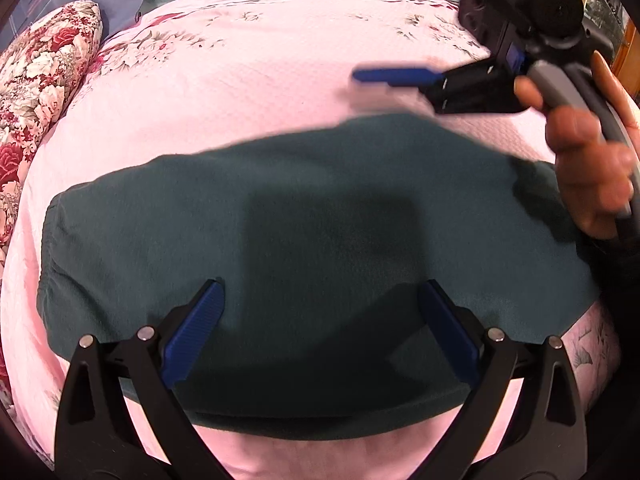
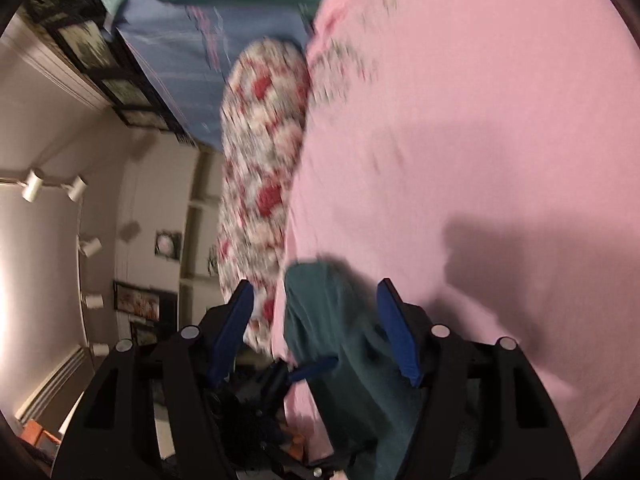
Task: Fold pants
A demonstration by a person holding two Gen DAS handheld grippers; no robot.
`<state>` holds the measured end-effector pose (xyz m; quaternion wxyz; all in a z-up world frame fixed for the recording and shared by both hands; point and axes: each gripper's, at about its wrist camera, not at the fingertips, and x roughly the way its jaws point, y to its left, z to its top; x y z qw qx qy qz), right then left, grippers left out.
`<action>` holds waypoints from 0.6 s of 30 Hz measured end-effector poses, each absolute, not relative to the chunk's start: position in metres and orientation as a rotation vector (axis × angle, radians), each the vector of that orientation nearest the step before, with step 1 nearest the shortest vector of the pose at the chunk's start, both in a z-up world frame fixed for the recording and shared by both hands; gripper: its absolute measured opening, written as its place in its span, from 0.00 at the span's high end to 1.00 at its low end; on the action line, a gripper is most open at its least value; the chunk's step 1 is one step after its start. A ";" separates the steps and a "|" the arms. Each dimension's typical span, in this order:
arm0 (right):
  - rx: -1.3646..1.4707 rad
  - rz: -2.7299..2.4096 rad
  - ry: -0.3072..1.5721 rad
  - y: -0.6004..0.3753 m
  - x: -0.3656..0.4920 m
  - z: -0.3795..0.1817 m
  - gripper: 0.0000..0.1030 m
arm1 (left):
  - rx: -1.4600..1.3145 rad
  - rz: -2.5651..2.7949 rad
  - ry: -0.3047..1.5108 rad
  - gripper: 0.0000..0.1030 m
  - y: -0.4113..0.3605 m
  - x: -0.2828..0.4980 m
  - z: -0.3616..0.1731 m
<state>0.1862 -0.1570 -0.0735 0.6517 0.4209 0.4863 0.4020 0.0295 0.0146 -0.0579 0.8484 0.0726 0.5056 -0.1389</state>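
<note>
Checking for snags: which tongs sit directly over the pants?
The left tongs, spread open above the green pants. The right tongs hang over the pink bedspread beyond them.

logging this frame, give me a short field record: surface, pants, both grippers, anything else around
surface: pink bedspread
pants: dark green pants, folded into a flat wide block on the bedspread
left gripper: left gripper open above the pants' near edge, holding nothing
right gripper: right gripper open, empty, raised off the pants, motion-blurred
right hand: hand on the gripper handle
other: floral pillow at the bed's left edge
</note>
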 end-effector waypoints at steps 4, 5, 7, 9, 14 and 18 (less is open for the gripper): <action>0.927 0.847 1.167 -0.156 0.185 -0.080 0.37 | 0.154 -0.293 1.066 0.03 0.014 0.030 -0.057; 0.878 0.850 1.202 -0.153 0.182 -0.075 0.37 | 0.153 -0.294 1.064 0.03 0.015 0.030 -0.057; 0.786 0.809 1.277 -0.146 0.175 -0.072 0.37 | 0.153 -0.298 1.063 0.03 0.016 0.029 -0.056; 0.740 0.812 1.356 -0.141 0.170 -0.079 0.37 | 0.153 -0.300 1.061 0.03 0.015 0.026 -0.056; 0.803 0.972 1.512 -0.118 0.160 -0.099 0.33 | 0.153 -0.300 1.061 0.03 0.015 0.025 -0.056; 0.895 0.980 1.451 -0.111 0.176 -0.101 0.31 | 0.151 -0.292 1.067 0.03 0.013 0.027 -0.057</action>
